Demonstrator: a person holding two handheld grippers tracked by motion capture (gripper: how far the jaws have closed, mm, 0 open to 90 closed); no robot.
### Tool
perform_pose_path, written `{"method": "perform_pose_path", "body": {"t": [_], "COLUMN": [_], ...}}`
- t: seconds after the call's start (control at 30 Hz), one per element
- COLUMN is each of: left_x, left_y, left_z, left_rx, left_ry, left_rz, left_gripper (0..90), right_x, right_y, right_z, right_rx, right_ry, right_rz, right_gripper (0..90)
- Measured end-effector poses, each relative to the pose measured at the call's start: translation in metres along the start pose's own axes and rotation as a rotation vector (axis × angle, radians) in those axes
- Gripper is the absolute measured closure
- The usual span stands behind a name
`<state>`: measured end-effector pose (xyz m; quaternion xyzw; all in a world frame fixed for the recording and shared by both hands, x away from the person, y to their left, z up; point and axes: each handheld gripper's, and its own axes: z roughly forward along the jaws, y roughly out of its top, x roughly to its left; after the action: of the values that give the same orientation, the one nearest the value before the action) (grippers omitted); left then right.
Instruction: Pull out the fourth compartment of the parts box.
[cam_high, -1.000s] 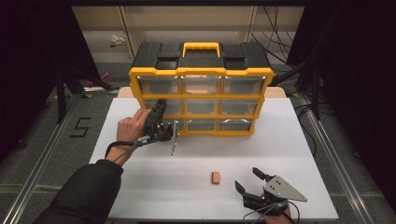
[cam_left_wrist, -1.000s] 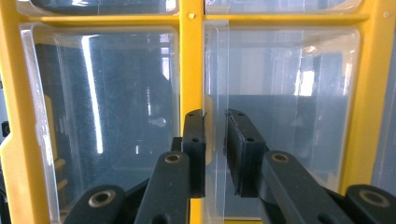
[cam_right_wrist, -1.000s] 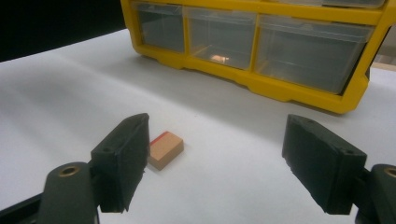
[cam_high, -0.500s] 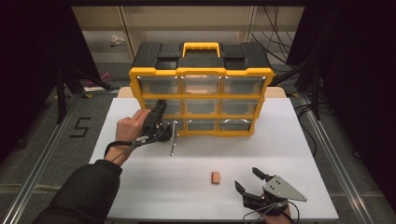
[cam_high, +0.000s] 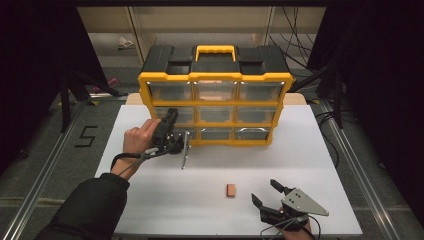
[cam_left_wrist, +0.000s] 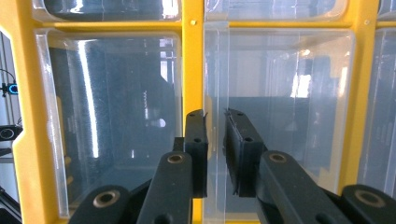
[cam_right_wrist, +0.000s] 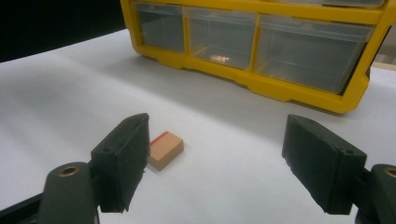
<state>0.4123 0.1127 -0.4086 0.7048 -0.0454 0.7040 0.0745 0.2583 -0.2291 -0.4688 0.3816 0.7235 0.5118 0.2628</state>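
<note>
- Your left gripper (cam_high: 172, 131) is up against the front of the yellow organizer (cam_high: 215, 80), at its bottom row, left side.
- In the left gripper view its jaws are pressed nearly together, pinching the thin clear edge of a drawer front (cam_left_wrist: 215, 126) just beside the organizer's yellow upright divider (cam_left_wrist: 193, 70).
- From the high view, a clear drawer (cam_high: 185, 149) sticks out of the organizer's lower left corner toward you, with your left hand (cam_high: 138, 140) just to its left, behind the gripper.
- Your right gripper (cam_high: 270, 196) sits well in front of the organizer, near the table's front edge and toward the right end of the organizer's span.
- Its jaws are spread wide with nothing between them; the right gripper view shows bare white table (cam_right_wrist: 224, 154) in the gap.
- A small tan block (cam_high: 231, 190) with a red stripe lies flat on the table, well in front of the organizer's middle, just left of your right gripper.
- In the right gripper view the block (cam_right_wrist: 164, 150) lies beside the left-hand jaw, outside the gap; whether it touches the jaw cannot be told.
- A small coppery item (cam_right_wrist: 220, 59) lies in the organizer's bottom-middle drawer.
</note>
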Motion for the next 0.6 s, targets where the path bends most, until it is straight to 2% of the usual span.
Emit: {"method": "perform_pose_path", "body": {"t": [0.6], "left_x": [-0.001], "left_y": [0.0], "left_z": [-0.01], "left_rx": [-0.012], "left_ry": [0.009], "left_rz": [0.0], "left_gripper": [79.6], "right_x": [0.0], "right_y": [0.0], "right_z": [0.0], "right_rx": [-0.002], "right_ry": [0.001], "right_rz": [0.001], "right_gripper": [24.1]}}
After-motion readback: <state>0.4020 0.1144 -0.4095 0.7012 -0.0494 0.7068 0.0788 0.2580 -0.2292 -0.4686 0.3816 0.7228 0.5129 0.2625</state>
